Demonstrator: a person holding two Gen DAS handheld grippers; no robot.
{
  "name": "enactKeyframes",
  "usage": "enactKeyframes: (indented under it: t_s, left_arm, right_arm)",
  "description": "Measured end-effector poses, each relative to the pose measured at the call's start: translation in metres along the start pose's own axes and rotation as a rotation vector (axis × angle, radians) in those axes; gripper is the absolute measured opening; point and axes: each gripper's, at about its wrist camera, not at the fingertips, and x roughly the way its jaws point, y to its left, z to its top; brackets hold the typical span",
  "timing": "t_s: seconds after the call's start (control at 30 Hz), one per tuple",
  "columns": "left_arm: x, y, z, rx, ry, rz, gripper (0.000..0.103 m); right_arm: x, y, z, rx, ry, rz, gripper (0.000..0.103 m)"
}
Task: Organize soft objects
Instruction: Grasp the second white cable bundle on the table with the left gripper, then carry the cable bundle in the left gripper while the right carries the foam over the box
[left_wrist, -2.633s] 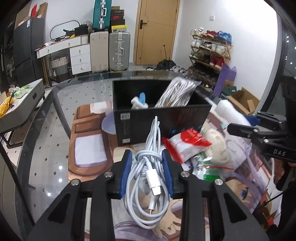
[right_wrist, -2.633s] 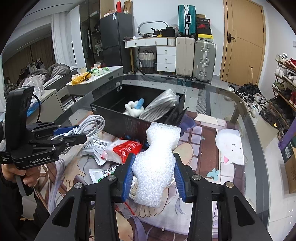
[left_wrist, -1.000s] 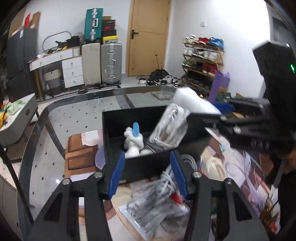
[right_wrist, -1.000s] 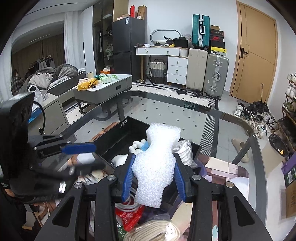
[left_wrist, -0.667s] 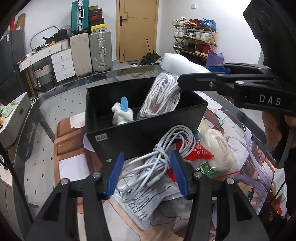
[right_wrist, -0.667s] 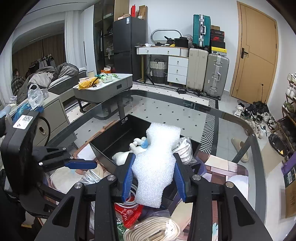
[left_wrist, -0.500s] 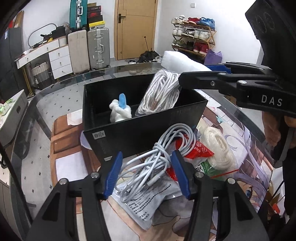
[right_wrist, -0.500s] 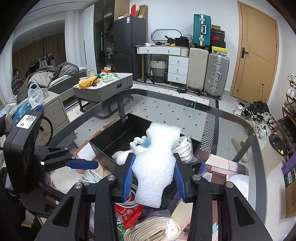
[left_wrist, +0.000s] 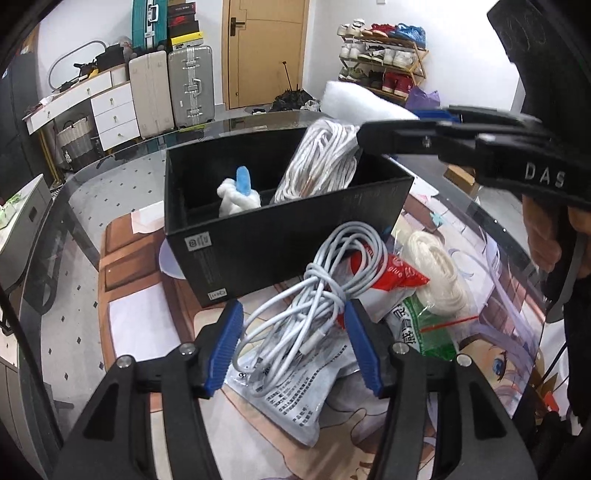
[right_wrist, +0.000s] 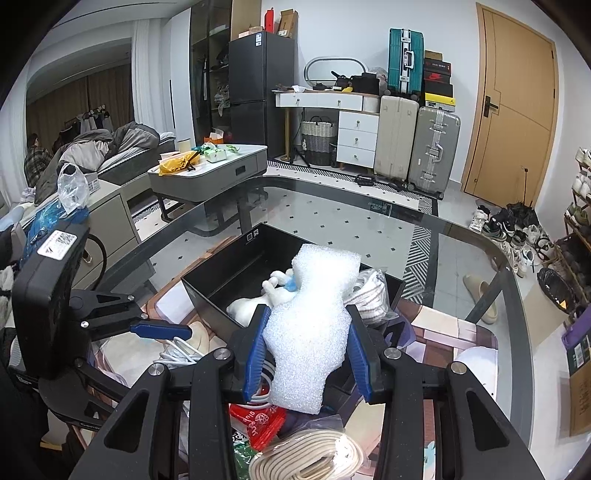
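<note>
My right gripper (right_wrist: 306, 354) is shut on a white foam sheet (right_wrist: 314, 325) and holds it above the near edge of the black box (right_wrist: 229, 273). The box (left_wrist: 295, 229) holds a white plush toy with a blue part (left_wrist: 236, 192) and a bagged white rope (left_wrist: 321, 158). My left gripper (left_wrist: 293, 343) is open and empty, its blue pads either side of a white charging cable (left_wrist: 317, 295) that lies on packets in front of the box. The right gripper (left_wrist: 461, 144) reaches in from the right in the left wrist view.
A red-and-white packet (left_wrist: 391, 280), a bagged cream rope (left_wrist: 439, 273) and a grey printed packet (left_wrist: 306, 398) lie on the printed mat on the glass table (right_wrist: 351, 221). Suitcases, a dresser and a shoe rack stand beyond.
My left gripper let go of the white cable, which now lies in front of the box, and drew back open. My right gripper lifted the foam from the table up over the box.
</note>
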Motion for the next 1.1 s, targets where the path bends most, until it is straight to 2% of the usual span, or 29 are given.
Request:
enactKeyframes:
  t_s: [0.17, 0.23, 0.27, 0.47, 0.53, 0.57, 0.93, 1.1]
  left_arm:
    - [0.01, -0.002, -0.003, 0.012, 0.023, -0.003, 0.055]
    - [0.011, -0.004, -0.004, 0.019, 0.019, -0.014, 0.048]
    - [0.01, -0.006, -0.005, 0.025, 0.016, -0.023, 0.039]
    - [0.0, -0.013, -0.011, 0.031, -0.016, -0.067, 0.032]
    - [-0.004, -0.015, -0.013, 0.034, -0.025, -0.074, 0.023]
    - [-0.006, -0.015, -0.013, 0.031, -0.031, -0.079, 0.022]
    - [-0.039, -0.01, -0.01, -0.019, -0.123, -0.109, 0.022]
    - [-0.054, 0.0, 0.002, -0.069, -0.175, -0.095, 0.022]
  right_arm:
    - [0.002, 0.001, -0.001, -0.003, 0.003, 0.0, 0.04]
    - [0.002, 0.002, -0.001, -0.003, 0.005, 0.002, 0.04]
    - [0.003, 0.001, -0.002, -0.003, 0.006, 0.001, 0.04]
    - [0.003, 0.001, -0.004, -0.004, 0.004, 0.002, 0.04]
    - [0.002, 0.001, -0.004, -0.005, 0.002, 0.001, 0.04]
    - [0.002, 0.002, -0.004, -0.006, 0.001, 0.001, 0.04]
    - [-0.008, 0.009, -0.001, -0.02, -0.015, -0.003, 0.04]
    - [-0.013, 0.009, 0.001, -0.023, -0.023, -0.006, 0.04]
